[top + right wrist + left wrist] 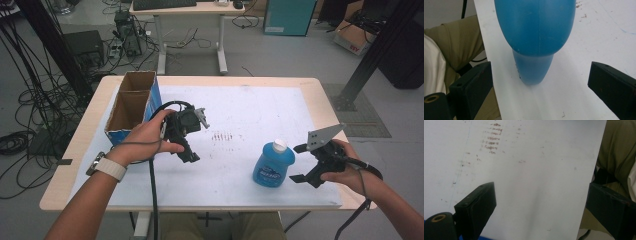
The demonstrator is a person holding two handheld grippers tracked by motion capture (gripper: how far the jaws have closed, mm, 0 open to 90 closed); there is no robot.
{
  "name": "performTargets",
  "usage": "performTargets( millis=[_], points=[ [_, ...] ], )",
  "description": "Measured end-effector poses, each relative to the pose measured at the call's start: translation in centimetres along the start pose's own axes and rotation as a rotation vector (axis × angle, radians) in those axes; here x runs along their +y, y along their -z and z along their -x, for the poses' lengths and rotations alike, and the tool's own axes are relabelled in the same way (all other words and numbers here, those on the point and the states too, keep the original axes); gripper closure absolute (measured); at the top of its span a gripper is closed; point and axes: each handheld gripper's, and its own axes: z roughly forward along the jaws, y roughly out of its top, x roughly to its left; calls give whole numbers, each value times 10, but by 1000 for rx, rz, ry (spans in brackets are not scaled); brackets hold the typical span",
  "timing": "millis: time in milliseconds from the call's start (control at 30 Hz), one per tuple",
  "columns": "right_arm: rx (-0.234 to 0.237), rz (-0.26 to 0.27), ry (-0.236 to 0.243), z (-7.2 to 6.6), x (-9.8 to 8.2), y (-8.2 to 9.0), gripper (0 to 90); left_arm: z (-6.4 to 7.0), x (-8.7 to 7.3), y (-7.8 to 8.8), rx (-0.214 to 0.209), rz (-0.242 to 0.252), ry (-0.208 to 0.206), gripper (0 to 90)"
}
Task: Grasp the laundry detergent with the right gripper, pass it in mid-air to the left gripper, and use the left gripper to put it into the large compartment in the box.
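Toward the near right corner of the table (200,197), a blue bottle (272,166) with a white cap (279,145) is stood upright on the white sheet. The right gripper (298,163) is held just beside it, jaws spread wide with nothing between them. The left gripper (192,157) is held near the left edge by the cardboard box (131,106), jaws likewise wide and empty, pointed down at the sheet. The bottle is judged fairly light but stiff, of smooth, slippery plastic and liquid-filled; it is best taken across the narrow sides of its flat body, low down, so that tipping is avoided.
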Motion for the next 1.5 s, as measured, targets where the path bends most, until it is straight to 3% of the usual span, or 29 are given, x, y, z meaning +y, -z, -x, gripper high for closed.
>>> performTargets(
  millis=[400,967,1500],
  points=[
    [-11,76,-4,1,-6,-3,45,0,0,0,2,-5,-3,98],
    [-25,132,11,0,-12,-9,47,1,2,-1,-5,-3,0,99],
    [-24,180,-8,-3,-16,-18,50,1,1,0,-2,1,5,99]
  ],
)
